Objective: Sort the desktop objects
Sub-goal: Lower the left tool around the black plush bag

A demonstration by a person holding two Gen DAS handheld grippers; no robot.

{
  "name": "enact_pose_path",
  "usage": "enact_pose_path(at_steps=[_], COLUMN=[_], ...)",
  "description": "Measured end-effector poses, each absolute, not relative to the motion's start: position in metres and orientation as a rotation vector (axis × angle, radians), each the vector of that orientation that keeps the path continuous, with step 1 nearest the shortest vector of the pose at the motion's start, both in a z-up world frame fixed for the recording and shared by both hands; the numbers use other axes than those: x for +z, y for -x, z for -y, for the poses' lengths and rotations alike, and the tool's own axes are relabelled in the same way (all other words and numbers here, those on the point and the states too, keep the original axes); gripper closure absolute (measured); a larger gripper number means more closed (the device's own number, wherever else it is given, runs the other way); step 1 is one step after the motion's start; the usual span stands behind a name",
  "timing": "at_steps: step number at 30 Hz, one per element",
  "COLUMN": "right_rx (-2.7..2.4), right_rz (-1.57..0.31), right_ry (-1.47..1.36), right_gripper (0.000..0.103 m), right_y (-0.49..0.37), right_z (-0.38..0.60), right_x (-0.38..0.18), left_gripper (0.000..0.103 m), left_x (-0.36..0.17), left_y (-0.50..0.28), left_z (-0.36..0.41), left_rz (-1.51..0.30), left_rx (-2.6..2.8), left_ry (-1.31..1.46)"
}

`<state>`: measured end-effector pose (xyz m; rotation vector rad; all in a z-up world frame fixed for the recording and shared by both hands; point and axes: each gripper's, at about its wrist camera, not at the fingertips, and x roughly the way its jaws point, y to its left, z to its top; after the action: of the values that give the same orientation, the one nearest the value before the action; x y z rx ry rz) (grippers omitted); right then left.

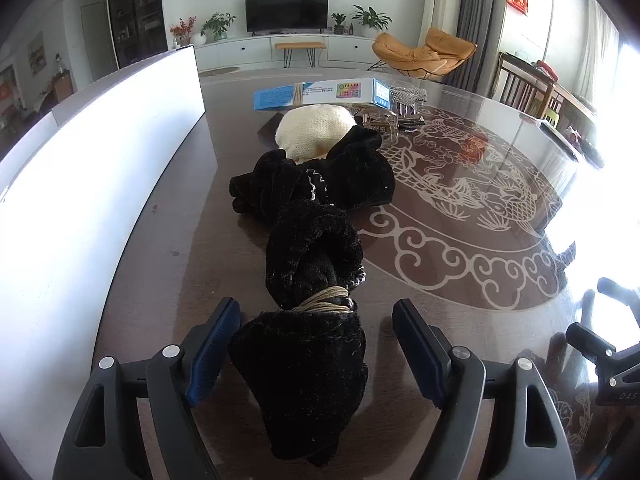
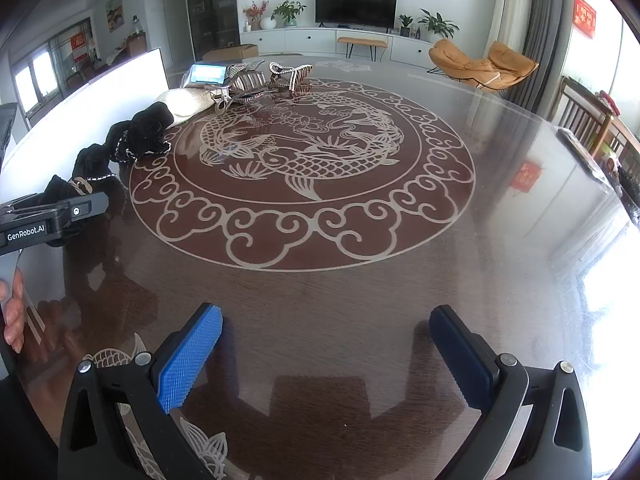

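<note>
- Living room behind: TV [image 1: 287, 11], orange chair [image 1: 424, 53], plants; dark glossy desk [image 2: 360, 300] with a pale fish-and-cloud medallion took up most of both views.
- Black fuzzy cloth [image 1: 308, 264], bunched and tied with a tan cord [image 1: 325, 299], lay in a line from lower centre toward upper centre of the left wrist view, alongside a white panel [image 1: 100, 152] at frame left; judged lined up at that edge as a sorted row.
- Cream knit item [image 1: 316, 128], blue box [image 1: 316, 94] and sparkly shoes [image 1: 406, 98] sat beyond it, upper centre.
- Left fingers [image 1: 316, 346] stood spread, the cloth's near end between them; left pad looked touching or just beside it, right pad apart, so no grip, judged a release.
- Right fingers [image 2: 326, 352] stood open over bare desk, lower centre, nothing between them, cloth well away at left edge.
</note>
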<state>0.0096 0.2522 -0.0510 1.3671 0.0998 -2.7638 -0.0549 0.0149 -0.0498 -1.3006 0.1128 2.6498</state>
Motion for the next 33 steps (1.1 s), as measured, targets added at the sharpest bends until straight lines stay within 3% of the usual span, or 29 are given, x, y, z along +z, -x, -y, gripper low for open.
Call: enact_pose_path(at_steps=[3, 25, 28, 33], right_rx=[-2.765, -2.699, -2.646, -2.512], right_rz=[-0.102, -0.049, -0.128, -0.428], right_ry=[-1.366, -1.323, -1.192, -0.988], right_gripper=[0.000, 0.000, 0.000, 0.000], right_y=[-0.009, -0.005, 0.012, 0.061], right_z=[-0.252, -0.248, -0.225, -0.158], right_x=[-0.051, -0.045, -0.025, 0.008], left_gripper=[0.018, 0.017, 0.017, 0.017], left_x=[-0.051, -0.052, -0.053, -0.054], left_y=[0.054, 0.051, 0.050, 0.043], left_z=[-0.015, 0.012, 0.013, 0.030], left_rz=[-0.123, -0.032, -0.054, -0.001], left_rx=[2.642, 2.755, 2.762, 2.814], left_ry=[1.309, 1.362, 1.374, 1.405])
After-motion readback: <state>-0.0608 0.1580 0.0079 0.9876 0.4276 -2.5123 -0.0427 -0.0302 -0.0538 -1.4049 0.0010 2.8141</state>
